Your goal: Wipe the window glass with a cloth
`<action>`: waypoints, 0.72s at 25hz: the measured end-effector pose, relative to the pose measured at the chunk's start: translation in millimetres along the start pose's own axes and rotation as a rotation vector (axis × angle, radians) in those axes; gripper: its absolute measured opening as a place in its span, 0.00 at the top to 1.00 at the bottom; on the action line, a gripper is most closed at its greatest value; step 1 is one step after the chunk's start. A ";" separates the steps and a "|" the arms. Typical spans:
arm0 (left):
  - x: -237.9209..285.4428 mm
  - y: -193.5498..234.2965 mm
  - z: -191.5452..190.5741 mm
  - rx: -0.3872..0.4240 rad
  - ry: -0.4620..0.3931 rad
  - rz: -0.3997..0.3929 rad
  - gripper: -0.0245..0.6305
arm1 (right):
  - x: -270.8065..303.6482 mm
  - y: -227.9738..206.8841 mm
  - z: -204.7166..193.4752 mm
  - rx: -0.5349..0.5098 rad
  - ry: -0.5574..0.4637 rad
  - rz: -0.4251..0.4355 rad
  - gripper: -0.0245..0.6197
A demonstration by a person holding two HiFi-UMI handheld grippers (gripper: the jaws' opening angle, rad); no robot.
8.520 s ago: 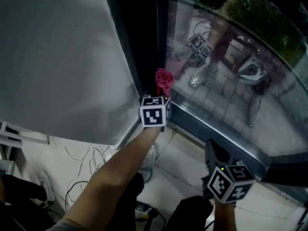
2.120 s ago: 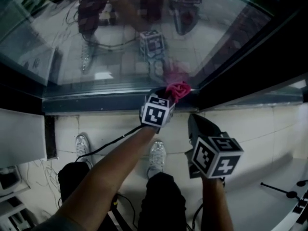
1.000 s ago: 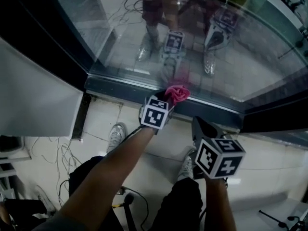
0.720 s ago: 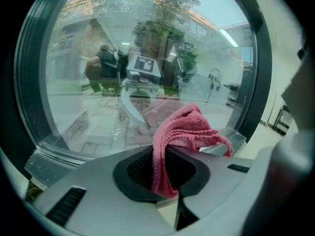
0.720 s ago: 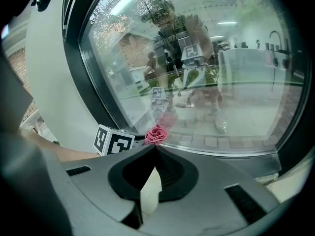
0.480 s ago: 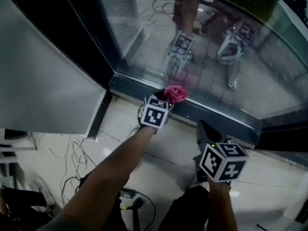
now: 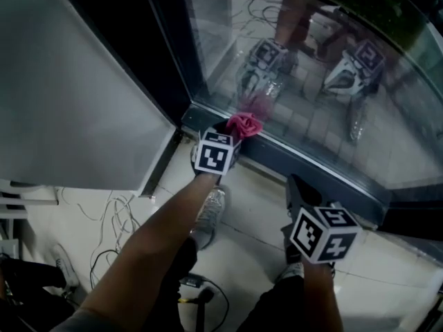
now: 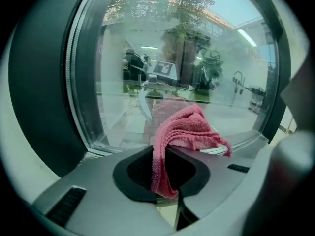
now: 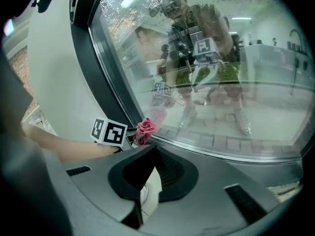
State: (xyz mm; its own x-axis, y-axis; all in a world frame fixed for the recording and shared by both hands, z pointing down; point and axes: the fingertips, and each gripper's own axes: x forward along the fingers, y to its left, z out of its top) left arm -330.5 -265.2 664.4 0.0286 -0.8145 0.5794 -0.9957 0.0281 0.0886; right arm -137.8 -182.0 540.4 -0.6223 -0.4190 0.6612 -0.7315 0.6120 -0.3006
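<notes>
The left tool (image 7: 232, 135) has its jaws pressed together on a pink cloth (image 7: 243, 124). In the left gripper view, one end of the cloth (image 8: 184, 132) hangs down between the jaws and the rest is bunched above them. The cloth is at the bottom edge of the window glass (image 7: 311, 81), near the corner where the dark window frame (image 7: 166, 54) goes up. Its pink reflection shows in the glass just at 1 o'clock from it. I cannot tell if the cloth really touches the glass.

The right tool (image 7: 299, 187) is lower, at 5 o'clock from the left one and well apart from the window, over the tiled floor (image 7: 256, 199). In the right gripper view the jaws of this tool (image 9: 150, 181) stand a little apart and nothing is between them; only floor is seen through the gap. The same view has the cloth (image 9: 145, 129) at 11 o'clock from these jaws.

Some thin cables (image 7: 118, 220) lie on the floor at 7 o'clock from the left tool.
</notes>
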 end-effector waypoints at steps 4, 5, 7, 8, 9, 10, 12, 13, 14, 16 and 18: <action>-4.1 36.6 2.9 -0.043 -0.011 0.054 0.88 | 11.0 7.1 -1.9 -0.004 0.008 0.019 0.97; -4.9 44.7 4.5 -0.052 -0.015 0.066 0.88 | 14.4 9.2 -2.3 -0.003 0.011 0.023 0.97; -6.5 59.1 6.1 -0.070 -0.023 0.087 0.88 | 21.6 13.2 -3.5 -0.006 0.018 0.030 0.97; -8.0 66.2 6.0 -0.088 -0.029 0.103 0.88 | 24.7 14.7 -4.0 -0.009 0.022 0.034 0.97; -9.8 73.3 5.3 -0.116 -0.038 0.121 0.88 | 27.1 16.0 -4.6 -0.012 0.026 0.038 0.97; -11.6 80.1 4.1 -0.147 -0.045 0.140 0.88 | 29.0 17.1 -5.5 -0.014 0.029 0.041 0.97; -13.9 93.3 -0.9 -0.191 -0.052 0.178 0.88 | 32.0 19.9 -8.1 -0.016 0.036 0.047 0.97; -14.8 100.3 -3.8 -0.205 -0.052 0.197 0.88 | 33.4 21.4 -9.3 -0.016 0.039 0.050 0.97; -16.0 106.9 -6.0 -0.224 -0.053 0.214 0.88 | 34.7 22.9 -10.0 -0.017 0.041 0.053 0.97; -18.4 117.8 -9.0 -0.292 -0.056 0.236 0.88 | 36.5 25.1 -10.6 -0.019 0.047 0.057 0.97; -19.4 126.4 -10.9 -0.359 -0.065 0.250 0.88 | 37.9 26.6 -11.8 -0.017 0.052 0.060 0.97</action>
State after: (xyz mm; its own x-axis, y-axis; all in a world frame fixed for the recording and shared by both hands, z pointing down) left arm -456.0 -239.6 673.2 -0.2259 -0.7916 0.5678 -0.8771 0.4189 0.2351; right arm -177.5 -173.7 565.6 -0.6492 -0.3462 0.6773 -0.6883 0.6464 -0.3293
